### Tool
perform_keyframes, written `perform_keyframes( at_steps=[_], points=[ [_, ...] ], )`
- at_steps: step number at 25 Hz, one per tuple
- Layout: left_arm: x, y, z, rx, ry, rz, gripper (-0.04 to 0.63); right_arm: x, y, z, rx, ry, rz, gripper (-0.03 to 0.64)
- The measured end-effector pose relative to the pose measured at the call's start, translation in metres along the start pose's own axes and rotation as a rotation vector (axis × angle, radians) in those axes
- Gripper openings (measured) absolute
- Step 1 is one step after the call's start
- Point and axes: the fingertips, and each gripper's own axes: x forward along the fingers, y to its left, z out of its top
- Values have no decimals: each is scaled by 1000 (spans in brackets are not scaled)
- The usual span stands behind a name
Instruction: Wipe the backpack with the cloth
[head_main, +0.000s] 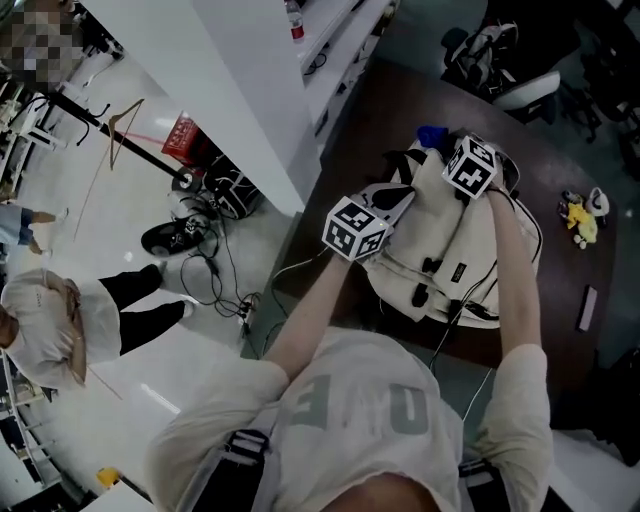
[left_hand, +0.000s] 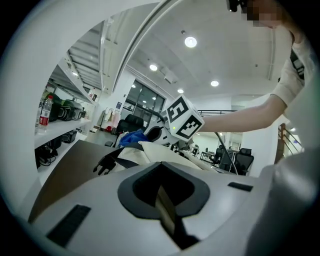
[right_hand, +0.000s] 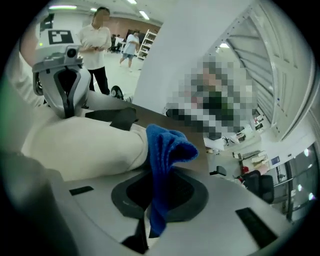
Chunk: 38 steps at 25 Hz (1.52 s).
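Round white ceiling lamps (left_hand: 190, 42) glare above my left view. Both my views bend inside dark round edges, with near parts soft. The head view is dimmer.

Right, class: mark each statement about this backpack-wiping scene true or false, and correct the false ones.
1. The right gripper has its jaws shut on a blue terry cloth. True.
2. The cream fabric backpack lies on the floor. False: it lies on the dark brown table.
3. The left gripper has its jaws wide open. False: they are shut.
4. A small yellow object lies on the table, apart from the backpack. True.
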Motion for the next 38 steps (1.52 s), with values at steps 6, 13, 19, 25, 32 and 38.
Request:
perform_keyframes(
  at_steps=[6, 13, 19, 25, 32, 38],
  points=[
    [-1, 0, 0, 0, -9, -6, 5, -19, 15, 2, -133, 92, -51, 37],
    [-10, 0, 4, 57, -35, 6, 5, -42, 37, 16, -105, 75, -67, 37],
    [-39, 15, 25, 101, -118, 112, 5, -49, 55, 24, -55, 66, -84, 37],
    [-77, 19, 40, 114, -175, 237, 5, -65, 87, 35, -12, 35, -96, 37],
    [-109, -13, 18, 96, -158, 292, 4, -96, 151, 53, -1, -26, -85, 37],
    [-124, -44, -2, 105, -139, 301, 4, -95, 229, 67, -45, -36, -68, 37]
  ],
)
